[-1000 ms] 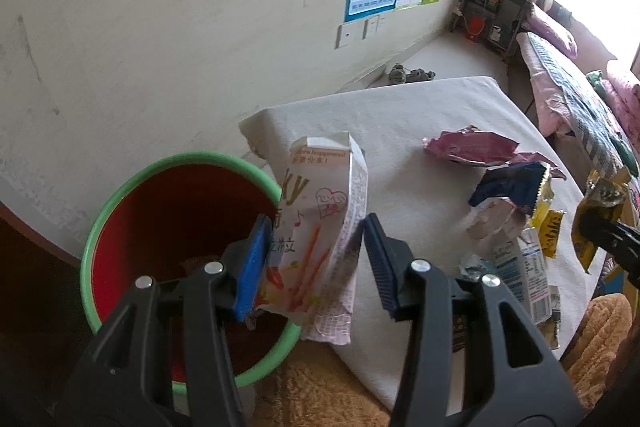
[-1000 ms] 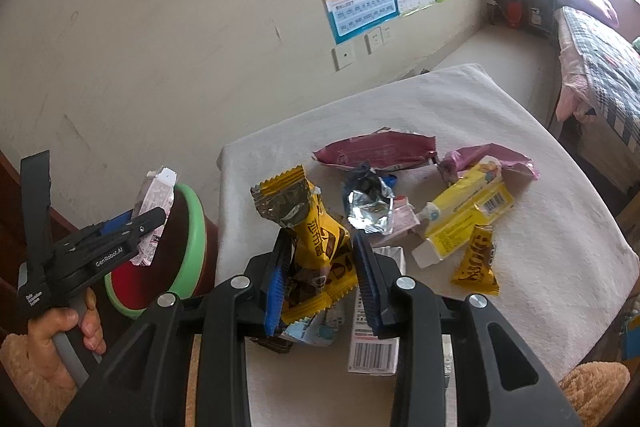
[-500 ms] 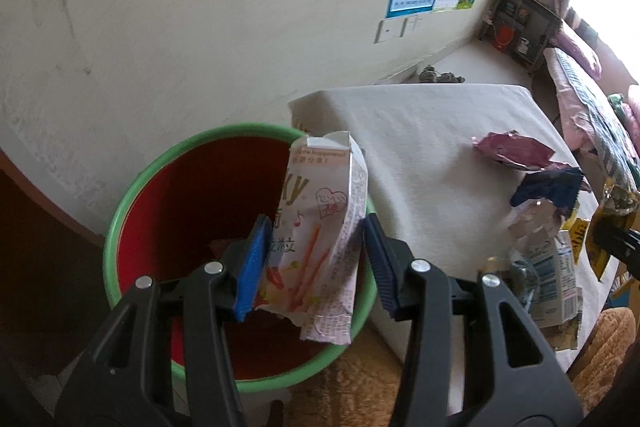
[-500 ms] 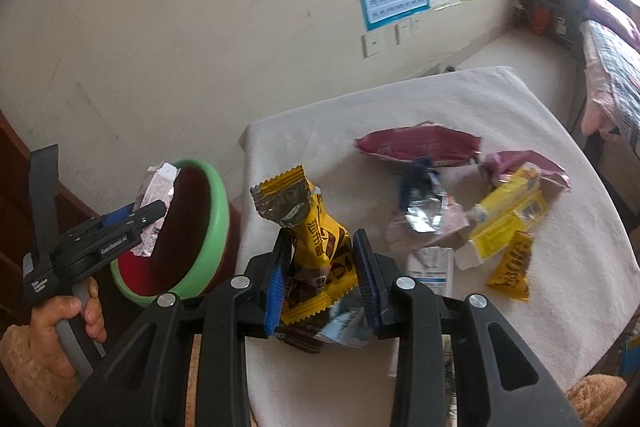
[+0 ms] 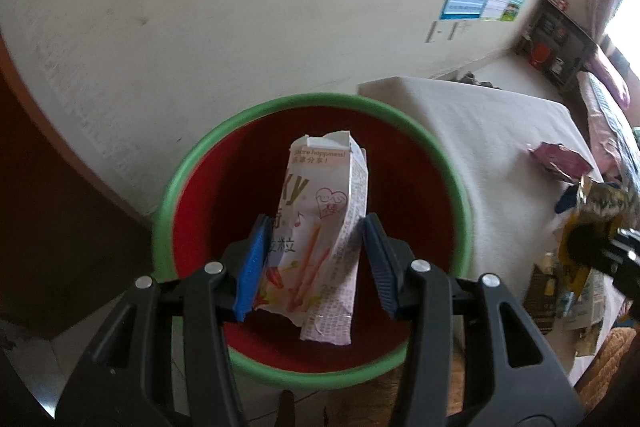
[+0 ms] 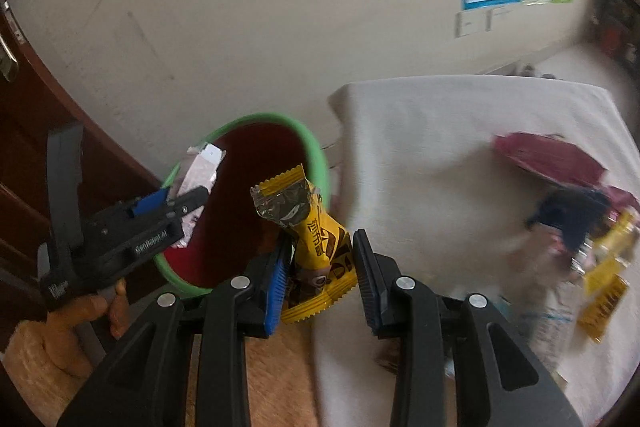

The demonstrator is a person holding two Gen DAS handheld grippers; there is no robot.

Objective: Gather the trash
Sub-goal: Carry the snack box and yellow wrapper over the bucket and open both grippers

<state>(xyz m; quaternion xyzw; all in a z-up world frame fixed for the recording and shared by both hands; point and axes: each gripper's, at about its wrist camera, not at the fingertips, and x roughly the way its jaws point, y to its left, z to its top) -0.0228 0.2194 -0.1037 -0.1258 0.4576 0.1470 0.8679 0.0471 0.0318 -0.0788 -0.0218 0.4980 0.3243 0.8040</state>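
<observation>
Crumpled pink-white snack box (image 5: 320, 227), torn open

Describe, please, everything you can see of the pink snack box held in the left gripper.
The pink snack box is a flattened, torn-open carton of thin printed card, pale pink and white with biscuit sticks, a heart and small print. It stands roughly upright, pinched near its lower half by the left gripper, directly above the red bin with a green rim. Only the gripper's pads touch it.

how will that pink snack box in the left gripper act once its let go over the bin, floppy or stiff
Probably light and half-floppy: the pink snack box is torn open and creased, sagging below the left gripper. It looks empty, so it may flutter or tumble rather than drop straight. The red bin lies under it, so it should likely land inside.
</observation>
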